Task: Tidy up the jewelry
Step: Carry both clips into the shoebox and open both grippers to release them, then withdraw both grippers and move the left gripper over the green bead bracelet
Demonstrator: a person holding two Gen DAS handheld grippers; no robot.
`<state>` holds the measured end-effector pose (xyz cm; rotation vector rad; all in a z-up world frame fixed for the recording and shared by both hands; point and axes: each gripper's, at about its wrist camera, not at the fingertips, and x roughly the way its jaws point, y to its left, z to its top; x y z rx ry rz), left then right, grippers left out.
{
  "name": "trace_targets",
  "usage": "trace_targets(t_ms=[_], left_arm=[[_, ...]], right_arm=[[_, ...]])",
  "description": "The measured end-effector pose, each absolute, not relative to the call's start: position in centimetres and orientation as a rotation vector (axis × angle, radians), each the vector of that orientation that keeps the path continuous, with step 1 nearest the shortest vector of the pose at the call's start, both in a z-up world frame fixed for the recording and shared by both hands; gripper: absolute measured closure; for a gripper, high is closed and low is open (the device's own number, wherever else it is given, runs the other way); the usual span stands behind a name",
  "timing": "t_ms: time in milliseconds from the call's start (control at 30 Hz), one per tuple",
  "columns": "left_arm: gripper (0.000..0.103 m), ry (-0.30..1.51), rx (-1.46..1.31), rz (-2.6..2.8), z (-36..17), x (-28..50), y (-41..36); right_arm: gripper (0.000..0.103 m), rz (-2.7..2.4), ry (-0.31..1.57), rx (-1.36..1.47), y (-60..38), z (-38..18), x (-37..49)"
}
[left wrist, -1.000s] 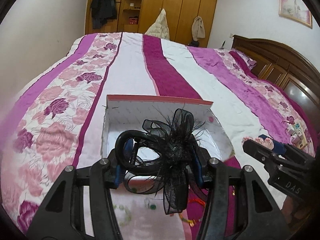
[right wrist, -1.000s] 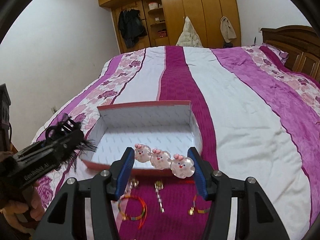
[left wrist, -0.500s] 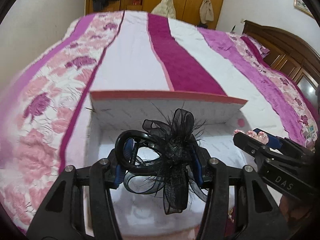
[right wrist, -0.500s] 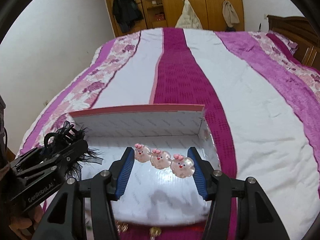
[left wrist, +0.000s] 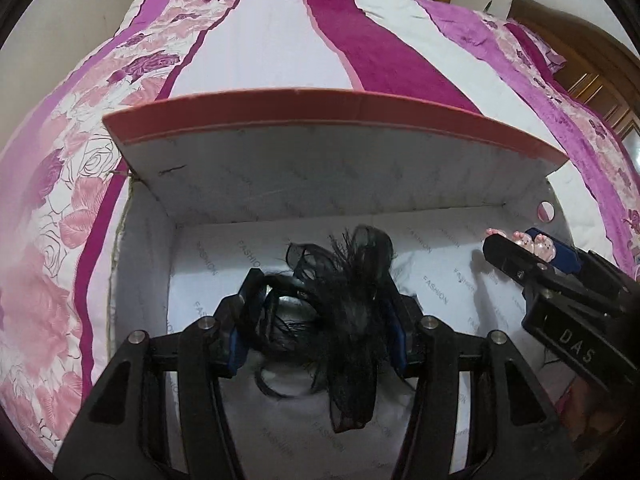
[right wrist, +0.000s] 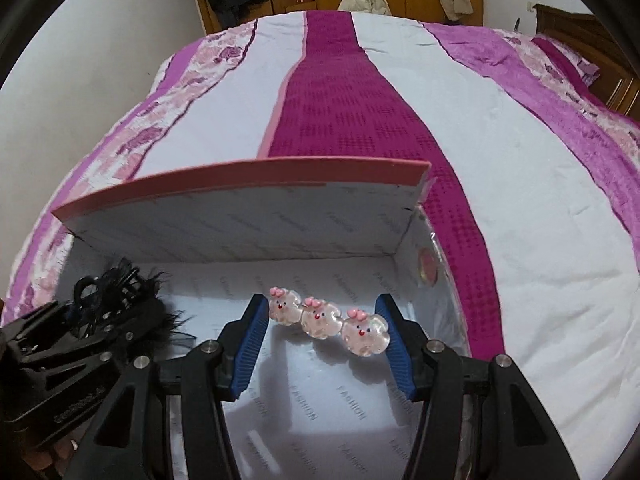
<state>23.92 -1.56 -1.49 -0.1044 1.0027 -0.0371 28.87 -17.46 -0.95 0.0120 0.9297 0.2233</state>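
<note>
Over the bed [right wrist: 500, 160], both claws hung inside the open box [left wrist: 320, 128]. The left claw [left wrist: 320, 308] was clenched on a black feathered hair clip [left wrist: 344, 312], its netting drooping below the blue pads. The right claw [right wrist: 322, 320] gripped a pink bunny hair clip [right wrist: 328, 318] crosswise between its pads, above the box's white floor.

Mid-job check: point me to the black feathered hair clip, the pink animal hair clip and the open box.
Black feathered hair clip [left wrist: 352, 288], left wrist view, on its feather tuft.
Pink animal hair clip [right wrist: 322, 318], right wrist view, on the middle figure.
Open box [right wrist: 240, 224], right wrist view, on the inside of its far wall.
</note>
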Motion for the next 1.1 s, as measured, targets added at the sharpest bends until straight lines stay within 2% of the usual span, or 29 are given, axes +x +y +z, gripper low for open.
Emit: trace_targets(t_ms=[167, 400, 800, 1100], left_arm=[[0.049, 0.993, -0.106, -0.048, -1.0, 23.7, -1.4], [0.046, 0.933, -0.143, -0.083, 1.5, 22.3, -0.7], [0.046, 0.875, -0.154, -0.110, 5.5, 17.5, 0.9], [0.046, 0.889, -0.190, -0.056, 5.1, 13.9, 3.2]], right_arm=[[0.044, 0.246, 0.921, 0.025, -17.5, -0.7, 28.6], [0.035, 0.276, 0.878, 0.090, -18.8, 1.3, 27.4], [0.035, 0.296, 0.797, 0.131, -20.6, 6.5, 21.8], [0.035, 0.294, 0.781, 0.143, -22.9, 7.4, 17.1]])
